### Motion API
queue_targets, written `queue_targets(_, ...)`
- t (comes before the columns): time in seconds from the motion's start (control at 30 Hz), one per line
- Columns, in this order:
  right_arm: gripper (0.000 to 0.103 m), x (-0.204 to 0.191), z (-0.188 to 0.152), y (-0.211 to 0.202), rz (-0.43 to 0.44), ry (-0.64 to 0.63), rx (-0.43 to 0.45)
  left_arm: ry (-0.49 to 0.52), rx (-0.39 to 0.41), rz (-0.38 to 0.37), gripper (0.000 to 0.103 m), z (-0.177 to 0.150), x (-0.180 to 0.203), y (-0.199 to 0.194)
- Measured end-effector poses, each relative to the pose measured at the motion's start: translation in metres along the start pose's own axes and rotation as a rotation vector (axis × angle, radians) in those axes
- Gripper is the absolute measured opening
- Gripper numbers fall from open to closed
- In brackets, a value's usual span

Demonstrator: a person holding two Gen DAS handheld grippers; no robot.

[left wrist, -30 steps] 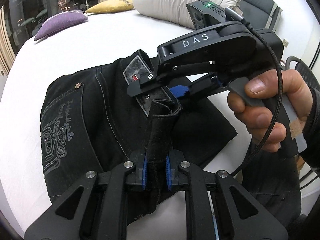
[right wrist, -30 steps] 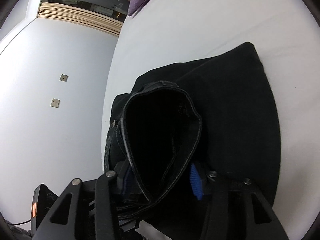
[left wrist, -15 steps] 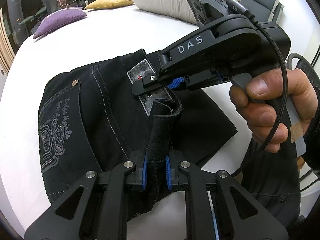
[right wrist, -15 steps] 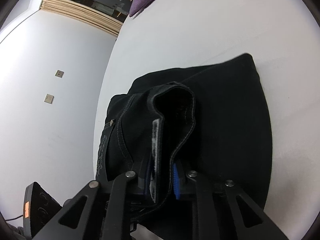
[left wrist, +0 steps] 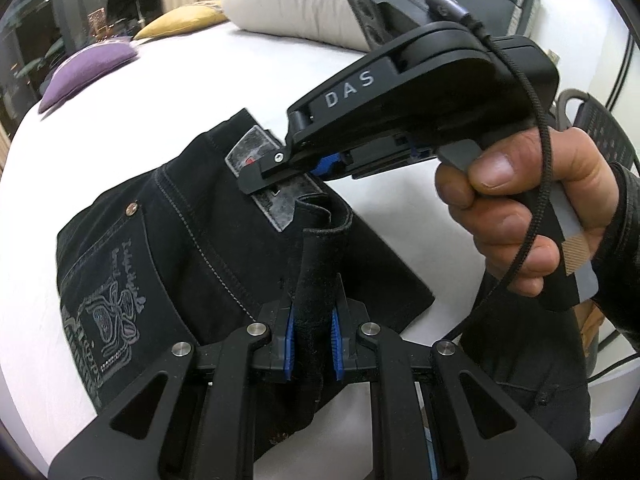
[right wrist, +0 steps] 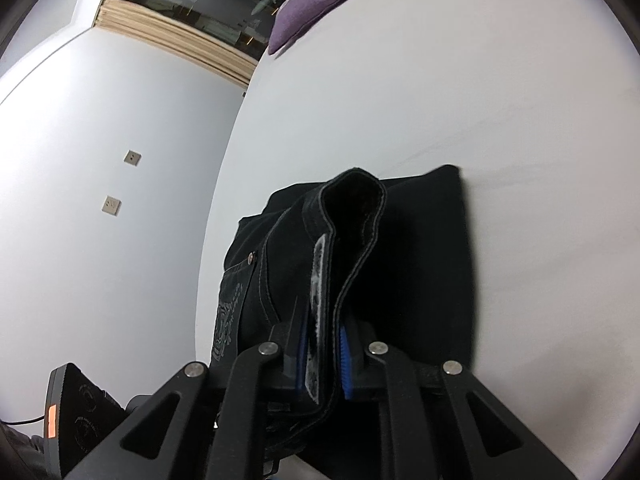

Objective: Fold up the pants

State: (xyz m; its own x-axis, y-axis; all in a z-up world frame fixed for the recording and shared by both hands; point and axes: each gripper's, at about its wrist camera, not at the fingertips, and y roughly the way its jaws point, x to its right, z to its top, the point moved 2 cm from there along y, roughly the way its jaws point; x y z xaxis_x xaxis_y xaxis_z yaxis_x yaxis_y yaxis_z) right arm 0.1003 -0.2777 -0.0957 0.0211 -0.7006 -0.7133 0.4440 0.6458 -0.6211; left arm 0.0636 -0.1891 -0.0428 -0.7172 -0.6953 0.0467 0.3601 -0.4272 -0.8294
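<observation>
While both grippers have hold of the waistband, I judge the fold well advanced but not finished: the black pants (left wrist: 192,264) lie on the white bed (right wrist: 440,100) as a compact stack, with a flat folded layer showing underneath, and what is left (as far as I can tell) is to carry this raised waist end over, lay it down and smooth it. My left gripper (left wrist: 314,344) is pinched narrow on a bunched ridge of dark cloth; my right gripper (right wrist: 324,360) has just been closing and now clamps the waistband at the grey label, cloth squeezed between its blue pads. From the left wrist view, the bundle's long axis runs from the grippers away toward the purple cushion (left wrist: 86,68), waist end nearest me and lifted, back pocket embroidery facing up. The right gripper also shows there, gripped by a hand (left wrist: 532,220), biting the same band.
</observation>
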Motion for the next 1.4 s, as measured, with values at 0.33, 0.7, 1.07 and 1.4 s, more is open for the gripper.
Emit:
queue_targets(0.33,0.014,0.039,-0.004,-0.009,0.032,0.069,0.008,0.063,-0.046,-0.008,0.013,0.007,0.015,0.025)
queue_targets(0.7,0.029,0.067,-0.016,-0.011,0.069,0.188,0.028,0.08,-0.066,-0.055,0.037,0.007,0.021,0.036)
queue_targets(1.07,0.03,0.016,-0.02,-0.07,0.113,0.08,0.145,-0.204,0.076,-0.124,0.065,-0.005,-0.084,-0.03)
queue_targets(1.4,0.0,0.027,-0.048,0.007,-0.031,0.124,-0.074,-0.347,0.048,0.047,0.065,0.021,-0.186,0.01)
